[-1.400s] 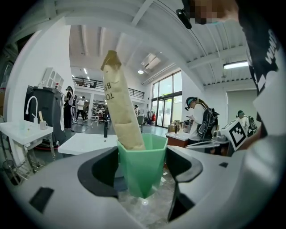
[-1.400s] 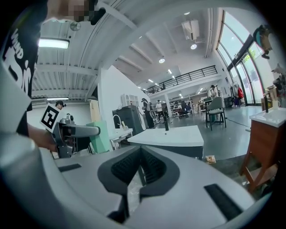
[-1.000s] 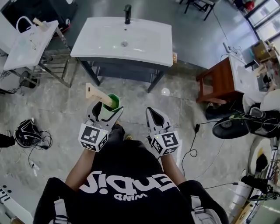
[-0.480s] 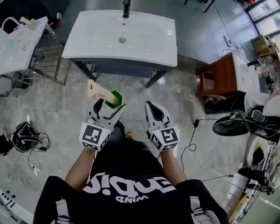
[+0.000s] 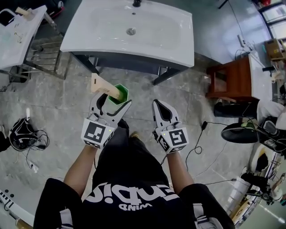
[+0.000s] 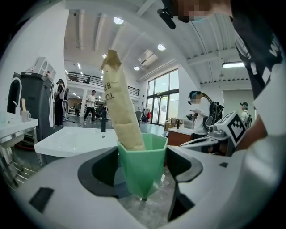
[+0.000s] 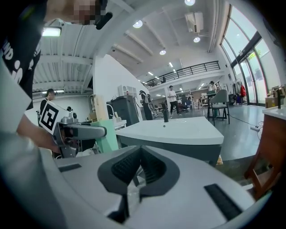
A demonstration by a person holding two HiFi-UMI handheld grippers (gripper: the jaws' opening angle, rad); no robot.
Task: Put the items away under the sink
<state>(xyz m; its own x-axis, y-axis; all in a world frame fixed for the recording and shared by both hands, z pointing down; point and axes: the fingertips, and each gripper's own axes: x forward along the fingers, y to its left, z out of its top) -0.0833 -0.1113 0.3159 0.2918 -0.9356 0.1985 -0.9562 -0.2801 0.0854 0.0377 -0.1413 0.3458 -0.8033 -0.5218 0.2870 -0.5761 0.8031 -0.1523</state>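
Observation:
My left gripper (image 5: 110,102) is shut on a green cup (image 5: 119,94) that holds a tan tube (image 5: 102,86) leaning up and to the left. In the left gripper view the green cup (image 6: 141,166) sits squeezed between both jaws, the tube (image 6: 121,109) rising out of it. My right gripper (image 5: 161,110) hangs beside it, shut and empty; its jaws (image 7: 139,166) meet with nothing between them. Straight ahead stands the white sink (image 5: 100,31) on a dark cabinet frame (image 5: 125,67), a black tap (image 5: 136,3) at its back edge.
A second white basin on a metal rack (image 5: 33,49) stands at the left. A brown wooden table (image 5: 230,80) is at the right, with cables (image 5: 201,143) and dark equipment (image 5: 243,132) on the floor. A cable tangle (image 5: 22,134) lies at the left.
The sink has drawn nearer and now fills the top of the head view. Both grippers have kept their hold and spacing, the left still gripping the cup.

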